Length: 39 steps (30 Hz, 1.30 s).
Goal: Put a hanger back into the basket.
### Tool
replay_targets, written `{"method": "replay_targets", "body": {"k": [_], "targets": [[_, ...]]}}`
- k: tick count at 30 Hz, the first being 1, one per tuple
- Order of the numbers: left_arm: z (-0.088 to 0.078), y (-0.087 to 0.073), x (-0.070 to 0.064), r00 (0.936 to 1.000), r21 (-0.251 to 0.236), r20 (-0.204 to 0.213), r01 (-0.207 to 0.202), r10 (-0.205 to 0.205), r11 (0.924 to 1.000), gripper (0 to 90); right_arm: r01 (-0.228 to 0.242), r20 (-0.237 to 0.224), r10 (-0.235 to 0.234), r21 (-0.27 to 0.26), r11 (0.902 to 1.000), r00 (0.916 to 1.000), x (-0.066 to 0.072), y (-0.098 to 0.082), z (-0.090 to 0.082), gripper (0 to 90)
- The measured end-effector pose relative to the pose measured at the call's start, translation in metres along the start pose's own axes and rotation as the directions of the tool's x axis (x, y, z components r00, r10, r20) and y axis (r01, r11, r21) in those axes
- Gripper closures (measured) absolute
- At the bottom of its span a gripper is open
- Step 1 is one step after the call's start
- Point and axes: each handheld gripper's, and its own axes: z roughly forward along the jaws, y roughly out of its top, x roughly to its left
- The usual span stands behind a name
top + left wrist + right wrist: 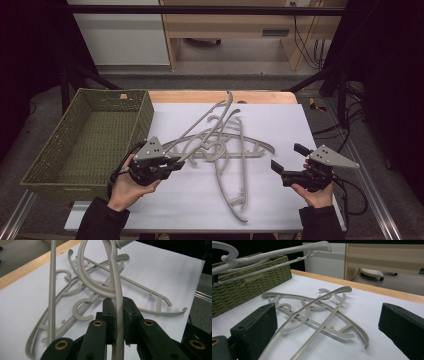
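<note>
Now your left gripper (175, 163) is clenched on one grey hanger (200, 131), lifted off the worktop pile (235, 165) at 6 o'clock; carry it toward 9 o'clock into the basket (50, 172) while your right gripper (285, 161) waits released.

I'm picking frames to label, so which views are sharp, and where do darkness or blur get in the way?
High view: white table sheet evenly lit, surroundings dark, soft focus. Left gripper view: held hanger crisp, left gripper dark. Right gripper view: pile sharp, right gripper blurred.
</note>
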Motion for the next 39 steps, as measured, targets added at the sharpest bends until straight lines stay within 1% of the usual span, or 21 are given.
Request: {"method": "replay_targets", "body": {"k": [3, 8, 9, 10, 13, 15, 16, 18, 20, 21, 23, 28, 29, 31, 33, 34, 35, 36, 38, 39], "targets": [[-0.001, 0.002, 0.0, 1.0, 0.001, 0.002, -0.006, 0.006, 1.0, 81.4, 0.002, -0.002, -0.002, 0.001, 1.0, 1.0, 0.0, 0.0, 0.0, 2.2], [-0.009, 0.006, 0.008, 1.0, 0.004, 0.001, -0.004, 0.004, 1.0, 81.4, 0.0, 0.004, 0.0, 0.003, 1.0, 1.0, 0.0, -0.001, 0.0, 2.2], [-0.009, 0.006, 0.008, 1.0, 0.004, 0.001, -0.004, 0.004, 1.0, 81.4, 0.0, 0.004, 0.0, 0.003, 1.0, 1.0, 0.0, -0.001, 0.0, 2.2], [-0.013, 0.008, 0.013, 1.0, 0.002, 0.006, -0.001, 0.001, 1.0, 81.4, 0.0, 0.004, 0.0, 0.006, 1.0, 1.0, 0.0, -0.001, 0.001, 2.2], [-0.02, 0.012, 0.021, 0.9999, -0.002, 0.014, 0.0, 0.0, 1.0, 81.4, 0.002, 0.007, -0.002, 0.008, 1.0, 1.0, 0.0, -0.001, 0.001, 2.1], [-0.023, 0.013, 0.023, 0.9999, -0.002, 0.013, 0.0, 0.0, 1.0, 81.4, -0.001, 0.007, 0.0, 0.01, 1.0, 1.0, 0.0, -0.001, 0.001, 2.1], [-0.029, 0.015, 0.029, 0.9999, -0.002, 0.011, 0.0, 0.0, 1.0, 81.4, 0.0, 0.008, 0.0, 0.01, 1.0, 1.0, 0.0, -0.001, 0.001, 2.1], [-0.033, 0.016, 0.033, 1.0, -0.001, 0.007, 0.001, -0.001, 1.0, 81.4, 0.002, 0.007, -0.002, 0.009, 1.0, 1.0, 0.0, -0.001, 0.001, 2.1], [-0.039, 0.018, 0.038, 1.0, -0.001, -0.002, 0.001, -0.001, 1.0, 81.4, 0.002, 0.006, -0.002, 0.007, 1.0, 1.0, -0.001, -0.001, 0.001, 2.1], [-0.039, 0.018, 0.038, 1.0, -0.001, -0.002, 0.001, -0.001, 1.0, 81.4, 0.002, 0.006, -0.002, 0.006, 1.0, 1.0, -0.001, -0.001, 0.001, 2.1], [-0.049, 0.019, 0.046, 1.0, -0.008, -0.009, 0.003, -0.003, 1.0, 81.4, 0.0, 0.006, 0.0, 0.004, 1.0, 1.0, -0.001, -0.001, 0.001, 2.1], [-0.064, 0.018, 0.057, 0.9994, -0.016, -0.035, -0.001, 0.0, 0.9999, 81.4, 0.0, 0.007, 0.0, 0.005, 1.0, 1.0, -0.001, -0.001, 0.001, 2.1], [-0.068, 0.017, 0.06, 0.9991, -0.022, -0.041, 0.003, -0.004, 0.9998, 81.4, -0.001, 0.006, 0.0, 0.004, 1.0, 1.0, -0.001, -0.001, 0.001, 2.1], [-0.07, 0.016, 0.062, 0.9991, -0.027, -0.042, 0.007, -0.008, 0.9996, 81.4, 0.002, 0.004, -0.002, 0.005, 1.0, 1.0, -0.001, -0.001, 0.0, 2.1], [-0.081, 0.012, 0.073, 0.9973, -0.038, -0.071, 0.012, -0.015, 0.9992, 81.4, 0.001, 0.008, -0.001, 0.006, 1.0, 1.0, -0.001, -0.001, 0.001, 2.1], [-0.081, 0.012, 0.073, 0.9973, -0.038, -0.071, 0.012, -0.015, 0.9992, 81.4, 0.002, 0.008, -0.002, 0.007, 1.0, 1.0, -0.001, -0.001, 0.001, 2.1], [-0.087, 0.01, 0.079, 0.9966, -0.039, -0.08, 0.02, -0.023, 0.9991, 81.4, 0.002, 0.009, -0.003, 0.008, 1.0, 1.0, -0.001, -0.001, 0.001, 2.1], [-0.087, 0.01, 0.079, 0.9966, -0.039, -0.08, 0.02, -0.023, 0.9991, 81.4, 0.002, 0.009, -0.003, 0.008, 1.0, 1.0, -0.001, -0.001, 0.001, 2.1], [-0.092, 0.006, 0.084, 0.9957, -0.033, -0.088, 0.025, -0.027, 0.9991, 81.4, 0.002, 0.01, -0.002, 0.012, 0.9999, 0.9999, -0.001, -0.002, 0.002, 2.1], [-0.096, 0.002, 0.09, 0.9943, -0.026, -0.102, 0.029, -0.031, 0.9993, 81.4, 0.002, 0.009, -0.002, 0.012, 0.9999, 1.0, -0.001, -0.002, 0.002, 2.1]]}}
